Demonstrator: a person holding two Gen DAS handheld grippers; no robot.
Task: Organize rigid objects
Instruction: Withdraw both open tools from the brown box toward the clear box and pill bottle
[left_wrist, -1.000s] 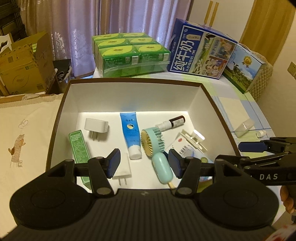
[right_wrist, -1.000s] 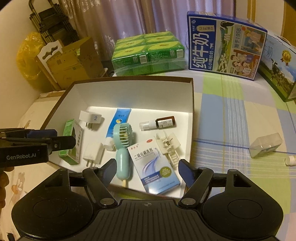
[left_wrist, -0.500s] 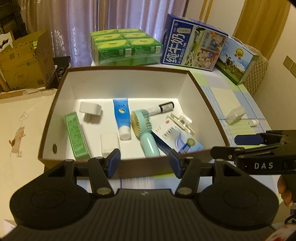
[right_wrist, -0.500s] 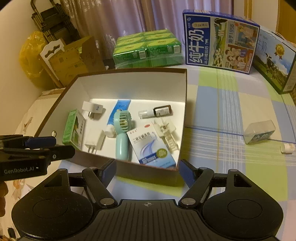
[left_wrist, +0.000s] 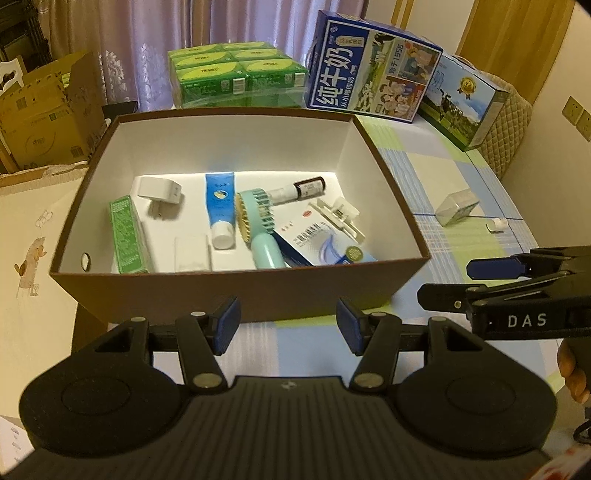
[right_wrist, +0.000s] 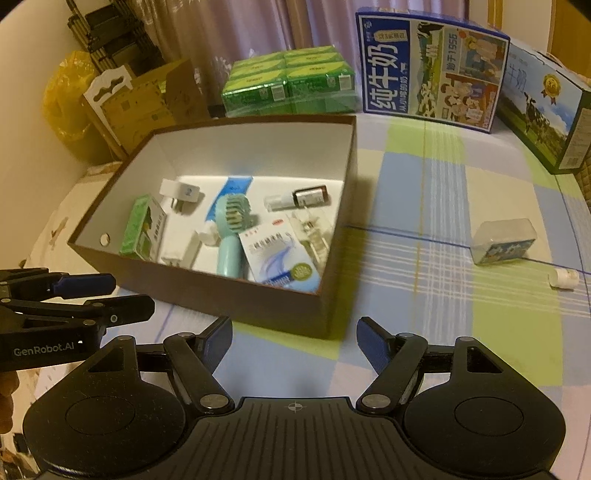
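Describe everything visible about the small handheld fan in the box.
The handheld fan is mint green plastic with a round slatted head, yellowish inside the grille, and a smooth rounded handle. It lies flat on the floor of the brown box, handle toward the near wall, between the blue tube and the white-and-blue medicine carton, which it appears to touch.

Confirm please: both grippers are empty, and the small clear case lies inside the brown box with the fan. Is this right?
Not quite. The clear case lies outside the brown box, on the checked cloth to its right, as the right wrist view shows. The fan is inside, and both grippers are empty.
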